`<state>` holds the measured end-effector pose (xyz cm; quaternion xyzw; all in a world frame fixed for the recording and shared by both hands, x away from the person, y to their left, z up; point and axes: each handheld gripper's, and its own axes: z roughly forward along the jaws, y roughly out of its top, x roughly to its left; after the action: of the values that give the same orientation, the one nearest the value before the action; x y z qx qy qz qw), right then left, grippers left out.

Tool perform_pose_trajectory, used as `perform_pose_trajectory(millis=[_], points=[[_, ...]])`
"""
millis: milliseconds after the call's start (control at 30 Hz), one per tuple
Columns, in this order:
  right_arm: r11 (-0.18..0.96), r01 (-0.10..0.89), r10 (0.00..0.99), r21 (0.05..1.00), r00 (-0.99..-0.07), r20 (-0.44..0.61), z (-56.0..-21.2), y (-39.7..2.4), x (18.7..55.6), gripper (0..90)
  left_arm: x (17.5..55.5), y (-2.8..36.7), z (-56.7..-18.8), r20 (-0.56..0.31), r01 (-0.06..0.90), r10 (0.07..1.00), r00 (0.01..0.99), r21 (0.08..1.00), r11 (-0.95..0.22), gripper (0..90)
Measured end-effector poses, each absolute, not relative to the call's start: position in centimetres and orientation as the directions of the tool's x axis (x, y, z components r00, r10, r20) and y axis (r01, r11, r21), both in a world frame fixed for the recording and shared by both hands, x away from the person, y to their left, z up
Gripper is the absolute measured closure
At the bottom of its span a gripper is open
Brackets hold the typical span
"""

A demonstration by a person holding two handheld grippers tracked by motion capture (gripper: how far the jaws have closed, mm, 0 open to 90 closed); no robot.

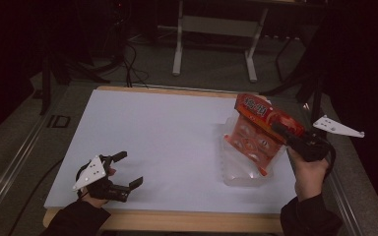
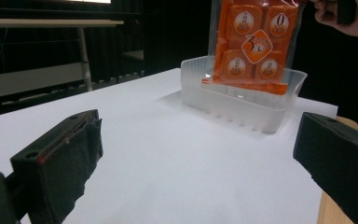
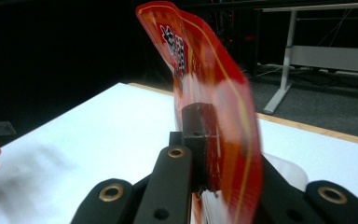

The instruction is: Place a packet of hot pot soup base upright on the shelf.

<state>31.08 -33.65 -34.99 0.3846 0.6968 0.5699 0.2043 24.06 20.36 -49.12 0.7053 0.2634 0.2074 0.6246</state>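
The orange snack packet [image 1: 256, 135] hangs upright from your right tongs [image 1: 281, 132], its lower edge down inside the clear plastic tub [image 1: 246, 174]. Whether that edge touches the tub's floor cannot be told. From the left gripper view the packet [image 2: 254, 44] shows its printed front, with round badges on small orange sachets inside a see-through wrapper, and the tub [image 2: 242, 100] stands under it.

Largest first: the white table [image 1: 162, 142] lies under both of your tongs, with a wooden edge along the side nearest you. The tub comes next, sitting on the table directly below your right tongs and well apart from your left ones, across the table from them. Then the packet, clamped at its top corner.

Your right tongs [image 3: 205, 135] are closed tight on the packet [image 3: 214, 102]; in the right gripper view the jaws pinch the red and orange film, which curves up and away above them. Your right hand [image 1: 307, 169] holds them just beside the tub's near corner.

Your left tongs [image 1: 120, 172] stand wide open with nothing between the jaws, low over the table's near left corner. In the left gripper view the two black jaws are far apart with bare white table between them, pointing toward the tub.
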Motion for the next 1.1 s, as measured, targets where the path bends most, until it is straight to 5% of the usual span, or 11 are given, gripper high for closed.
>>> perform_pose_trajectory(millis=[433,1100], points=[[0.045,0.279,0.768,0.959,-0.623,0.145,-34.7,-34.2,29.4,90.0,24.2,20.5,-49.3,-0.051,0.120,0.633,0.773,0.991,-0.067,2.1],[0.051,0.358,0.787,0.932,-0.590,0.183,-38.2,-33.5,31.5,90.0,24.3,20.7,-49.4,-0.062,0.125,0.627,0.776,0.991,-0.056,2.1]])
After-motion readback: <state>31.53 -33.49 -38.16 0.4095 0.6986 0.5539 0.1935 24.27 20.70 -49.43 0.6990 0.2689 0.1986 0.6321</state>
